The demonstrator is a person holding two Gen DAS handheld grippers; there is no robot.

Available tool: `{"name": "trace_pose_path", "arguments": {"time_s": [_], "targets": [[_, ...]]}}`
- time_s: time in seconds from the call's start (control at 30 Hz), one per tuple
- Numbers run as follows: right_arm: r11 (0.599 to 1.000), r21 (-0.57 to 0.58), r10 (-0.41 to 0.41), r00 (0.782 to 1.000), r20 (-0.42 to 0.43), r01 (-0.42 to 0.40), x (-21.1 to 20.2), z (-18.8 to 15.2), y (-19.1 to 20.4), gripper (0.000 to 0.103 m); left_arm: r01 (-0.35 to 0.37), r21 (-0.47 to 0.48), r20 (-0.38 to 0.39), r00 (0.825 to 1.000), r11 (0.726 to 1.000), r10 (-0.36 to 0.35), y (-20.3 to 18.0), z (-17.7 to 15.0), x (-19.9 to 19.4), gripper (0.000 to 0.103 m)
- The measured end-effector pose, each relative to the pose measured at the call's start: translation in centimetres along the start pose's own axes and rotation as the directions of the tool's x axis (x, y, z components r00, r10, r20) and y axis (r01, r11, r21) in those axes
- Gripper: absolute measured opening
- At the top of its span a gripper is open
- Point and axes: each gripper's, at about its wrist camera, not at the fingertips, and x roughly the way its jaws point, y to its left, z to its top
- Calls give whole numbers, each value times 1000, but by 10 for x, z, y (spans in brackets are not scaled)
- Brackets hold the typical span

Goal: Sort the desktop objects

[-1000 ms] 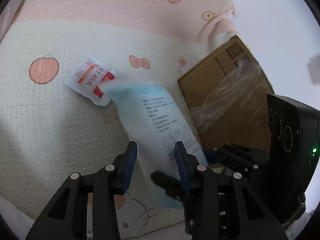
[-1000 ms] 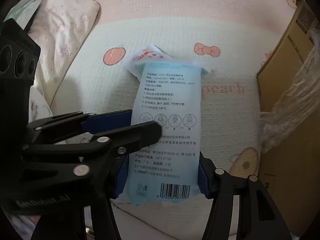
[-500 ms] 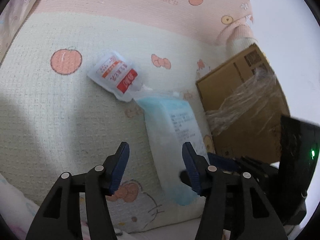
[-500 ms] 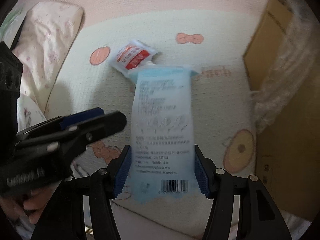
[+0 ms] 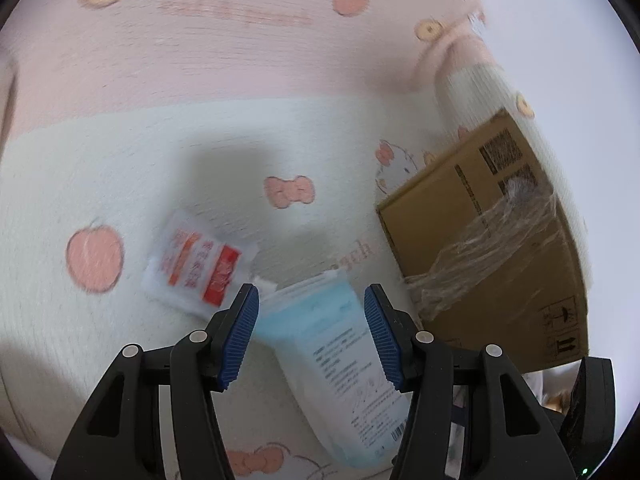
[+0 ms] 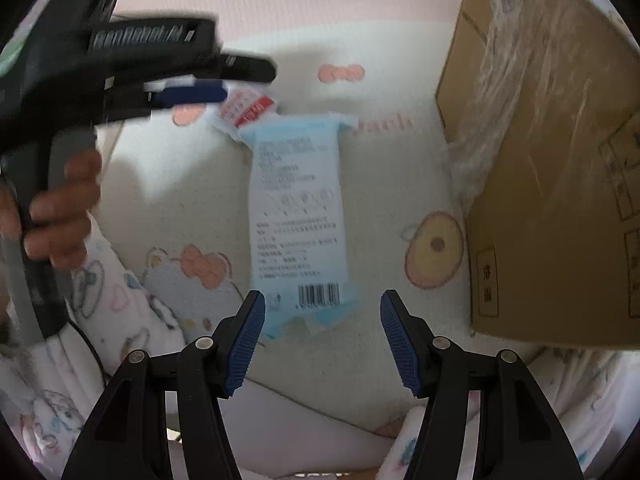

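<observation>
Two grippers, both empty, over a printed blanket (image 5: 120, 152) that serves as the work surface (peach, bow and cat motifs; its knit likely keeps thin packs from sliding). Largest item: a cardboard box (image 6: 560, 184) with loose clear tape across its face, standing at the right edge of the blanket; probably the sorting bin, though its opening is not visible from either wrist view. Next: a long pale-blue wipes pack (image 6: 298, 216), lying flat, printed side and barcode up, well left of the box. Its far end touches, perhaps overlaps, a small red-and-white sachet (image 5: 196, 266). Right gripper (image 6: 322, 344): jaws wide apart, holding nothing, barcode end of the pack just ahead of the tips, so seemingly lined up for a lengthwise grasp or just released; cannot tell which. Left gripper (image 5: 308, 336): also spread wide and empty, above the pack's far end; in the right view it sits beside the sachet, which is plausibly its target. Heavy motion blur.
</observation>
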Motion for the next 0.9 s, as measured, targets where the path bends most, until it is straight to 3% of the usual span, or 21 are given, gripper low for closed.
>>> {"name": "trace_pose_path", "arguments": {"time_s": [0.1, 0.2, 0.27, 0.37, 0.57, 0.67, 0.9], "targets": [[999, 34, 34, 999, 1, -34, -1, -4, -6, 57, -10, 38, -49, 999, 999, 11, -8, 7, 14, 59], [999, 27, 34, 999, -28, -33, 2, -8, -6, 35, -48, 80, -65, 996, 996, 53, -14, 12, 25, 59], [1000, 26, 10, 998, -67, -9, 7, -11, -6, 35, -34, 102, -79, 996, 994, 42, -16, 14, 30, 54], [999, 30, 40, 995, -89, -37, 12, -13, -5, 35, -27, 131, -123, 991, 991, 43, -19, 16, 37, 53], [999, -48, 8, 998, -64, -11, 18, -1, -1, 35, -18, 138, -221, 974, 990, 48, -14, 1, 46, 53], [997, -82, -12, 1000, -25, 10, 18, 6, -5, 35, -51, 155, -215, 973, 987, 84, -10, -8, 42, 53], [998, -54, 21, 1000, 12, -20, 20, 15, -26, 35, -59, 104, -217, 973, 993, 81, -4, -26, 24, 53]]}}
